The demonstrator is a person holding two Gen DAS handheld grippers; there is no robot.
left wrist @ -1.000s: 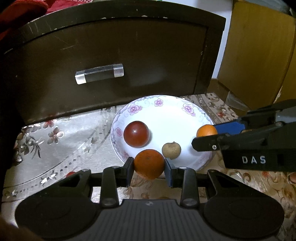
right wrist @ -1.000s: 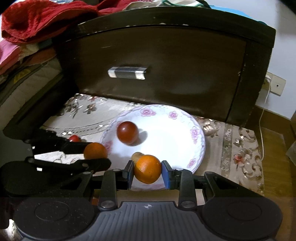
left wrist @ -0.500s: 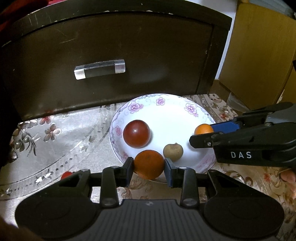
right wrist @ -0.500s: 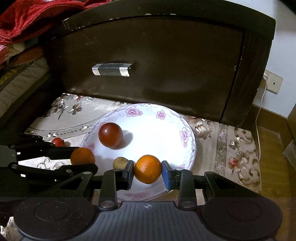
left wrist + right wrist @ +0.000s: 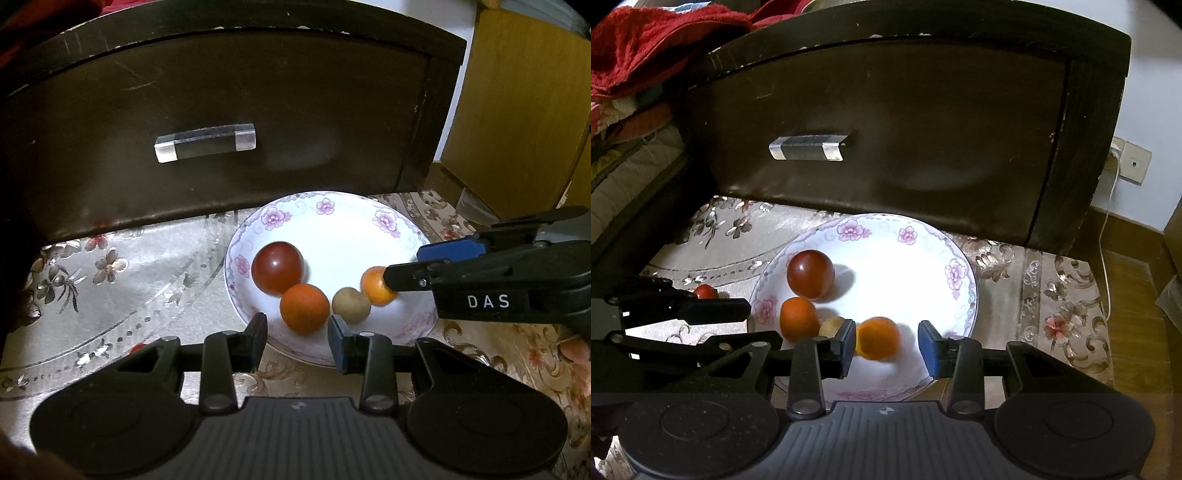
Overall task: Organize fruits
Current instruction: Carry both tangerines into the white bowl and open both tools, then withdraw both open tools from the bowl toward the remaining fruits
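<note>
A white floral plate (image 5: 343, 221) (image 5: 923, 243) holds a dark red tomato (image 5: 277, 267) (image 5: 810, 273), two oranges and a small brown fruit (image 5: 350, 305) (image 5: 831, 326). My left gripper (image 5: 297, 341) is open; one orange (image 5: 304, 308) (image 5: 798, 319) lies on the plate just past its fingertips. My right gripper (image 5: 887, 349) is open; the other orange (image 5: 877, 338) (image 5: 376, 285) lies on the plate between its jaws, close to the left finger (image 5: 846, 347). A small red fruit (image 5: 705, 291) lies on the cloth left of the plate.
A dark wooden drawer front (image 5: 221, 110) (image 5: 886, 122) with a clear handle (image 5: 205, 142) stands right behind the plate. The flowered cloth (image 5: 110, 266) covers the surface. Red fabric (image 5: 646, 44) lies at the upper left. A wooden cabinet (image 5: 517, 110) stands at the right.
Both grippers have opened and let go of their oranges, which now rest on the plate. Both grippers moved in over the plate's near rim.
</note>
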